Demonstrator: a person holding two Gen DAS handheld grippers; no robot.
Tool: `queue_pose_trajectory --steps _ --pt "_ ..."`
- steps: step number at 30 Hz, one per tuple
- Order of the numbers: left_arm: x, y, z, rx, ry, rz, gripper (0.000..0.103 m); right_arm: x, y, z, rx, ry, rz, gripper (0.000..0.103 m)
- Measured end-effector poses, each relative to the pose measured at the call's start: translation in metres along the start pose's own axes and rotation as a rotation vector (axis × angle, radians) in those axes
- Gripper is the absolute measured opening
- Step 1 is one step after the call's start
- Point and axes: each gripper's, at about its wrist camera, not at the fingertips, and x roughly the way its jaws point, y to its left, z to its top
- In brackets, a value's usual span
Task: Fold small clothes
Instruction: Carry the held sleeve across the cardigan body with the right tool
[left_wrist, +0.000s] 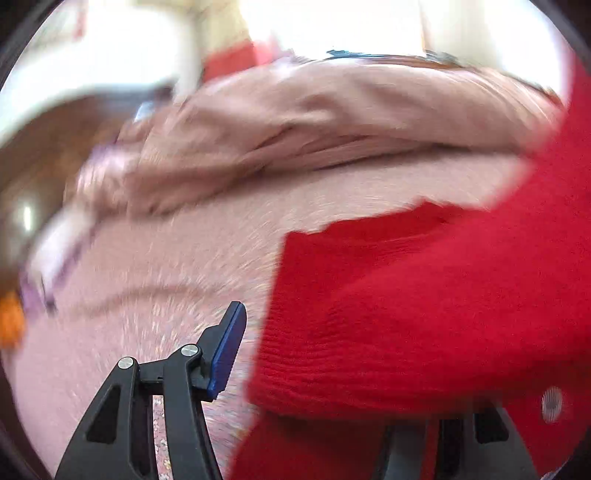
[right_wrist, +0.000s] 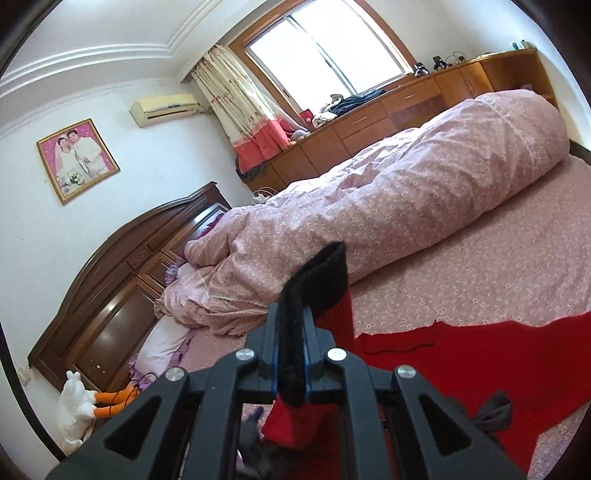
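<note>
A bedroom bed with a rolled pink quilt carries the red knit garment, spread at its near edge. The right gripper is clenched on the garment's black-trimmed cuff, lifted. The left gripper is half buried under red knit, so I cannot tell its state; if it holds nothing, the fold will likely drag crooked.

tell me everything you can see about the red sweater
The red sweater is a ribbed knit with a black cuff and one pale button. Most of it lies spread on the pink bedsheet. The right claw is shut on the cuff, lifting that sleeve. Another fold drapes over the left claw's right side.
</note>
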Motion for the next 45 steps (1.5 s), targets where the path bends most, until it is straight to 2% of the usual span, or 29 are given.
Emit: queue_pose_trajectory --steps 2,4,6,8,11,14,18,20,24,27,29,32,34,36,37,38,39,41,43,45 --pt "0.016 0.041 0.01 -0.161 0.031 0.0 0.051 -0.001 0.001 -0.003 -0.034 -0.009 0.001 0.009" --pt "0.029 0.081 0.012 -0.322 0.069 -0.045 0.052 0.005 0.001 -0.008 -0.058 0.004 -0.008 0.009" --pt "0.04 0.103 0.01 -0.401 0.101 -0.089 0.055 0.015 -0.002 -0.016 -0.081 0.032 -0.025 0.009" --pt "0.042 0.102 0.006 -0.37 0.114 -0.094 0.056 0.028 -0.007 -0.027 -0.123 0.058 -0.068 0.009" --pt "0.042 0.083 0.0 -0.25 0.111 -0.06 0.055 0.048 -0.025 -0.043 -0.157 0.111 -0.148 0.009" --pt "0.044 0.071 -0.007 -0.182 0.162 -0.102 0.055 0.059 -0.054 -0.054 -0.161 0.146 -0.242 0.009" --pt "0.039 0.061 -0.013 -0.124 0.205 -0.158 0.055 0.064 -0.103 -0.062 -0.093 0.188 -0.322 0.009" --pt "0.029 0.065 -0.017 -0.124 0.221 -0.192 0.055 0.063 -0.121 -0.064 -0.063 0.196 -0.339 0.009" --pt "0.002 0.089 -0.025 -0.181 0.286 -0.338 0.055 0.058 -0.135 -0.065 -0.051 0.191 -0.336 0.009" --pt "-0.005 0.1 -0.023 -0.202 0.302 -0.355 0.056 0.061 -0.125 -0.065 -0.11 0.173 -0.348 0.009" --pt "-0.006 0.106 -0.012 -0.206 0.287 -0.338 0.056 0.067 -0.119 -0.064 -0.143 0.167 -0.355 0.009" --pt "0.003 0.112 0.006 -0.244 0.244 -0.273 0.056 0.074 -0.108 -0.065 -0.187 0.172 -0.368 0.009" --pt "0.011 0.107 0.014 -0.262 0.222 -0.27 0.055 0.076 -0.1 -0.069 -0.229 0.166 -0.382 0.009" --pt "0.02 0.094 0.017 -0.231 0.217 -0.233 0.055 0.076 -0.099 -0.073 -0.257 0.161 -0.402 0.009" --pt "0.024 0.084 0.015 -0.194 0.197 -0.189 0.055 0.074 -0.101 -0.075 -0.259 0.16 -0.413 0.009" --pt "0.026 0.077 0.013 -0.168 0.178 -0.161 0.049 0.072 -0.104 -0.076 -0.253 0.158 -0.422 0.009" --pt "0.028 0.069 0.012 -0.13 0.148 -0.119 0.045 0.069 -0.109 -0.078 -0.237 0.152 -0.427 0.009" --pt "0.031 0.056 0.01 -0.071 0.112 -0.044 0.028 0.065 -0.125 -0.079 -0.179 0.146 -0.428 0.009" --pt "0.036 0.049 0.005 -0.046 0.11 -0.02 0.023 0.062 -0.145 -0.079 -0.1 0.155 -0.404 0.009" --pt "0.045 0.048 -0.002 -0.034 0.139 -0.018 0.022 0.058 -0.173 -0.083 0.028 0.173 -0.335 0.011"
